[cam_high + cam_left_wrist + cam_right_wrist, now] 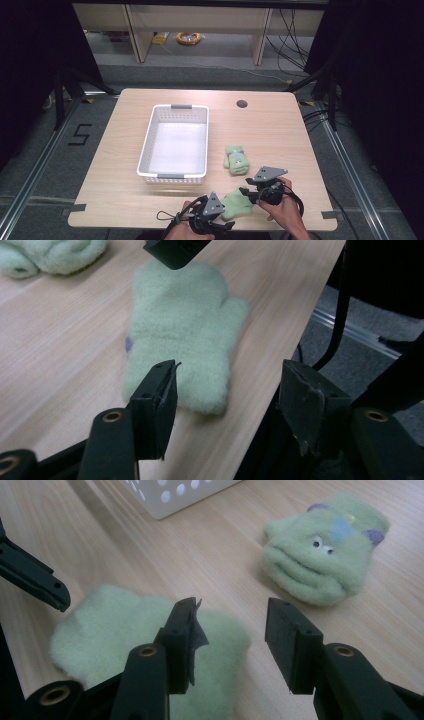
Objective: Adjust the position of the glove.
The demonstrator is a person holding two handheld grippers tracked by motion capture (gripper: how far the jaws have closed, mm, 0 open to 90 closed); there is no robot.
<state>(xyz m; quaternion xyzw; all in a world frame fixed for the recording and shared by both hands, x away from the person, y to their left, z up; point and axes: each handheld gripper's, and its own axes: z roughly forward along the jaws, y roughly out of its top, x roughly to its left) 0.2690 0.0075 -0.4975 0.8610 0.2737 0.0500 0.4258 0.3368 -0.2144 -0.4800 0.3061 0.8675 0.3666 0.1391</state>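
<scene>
A plain pale green mitten (236, 204) lies flat near the table's front edge, between my two grippers. In the left gripper view this mitten (182, 325) lies palm-down just beyond the open jaws of my left gripper (227, 390), cuff end nearest. My left gripper (225, 219) sits at the mitten's left, and my right gripper (248, 192) at its upper right. My right gripper (230, 630) is open, hovering over the plain mitten's (125, 630) edge. A second green mitten with a face (236, 160) (325, 555) lies farther back.
A white perforated basket (148, 150) stands left of the mittens, and its corner (170, 492) is close ahead in the right gripper view. The table's front edge (260, 405) runs right beside the plain mitten. A dark cable hole (242, 104) sits at the back.
</scene>
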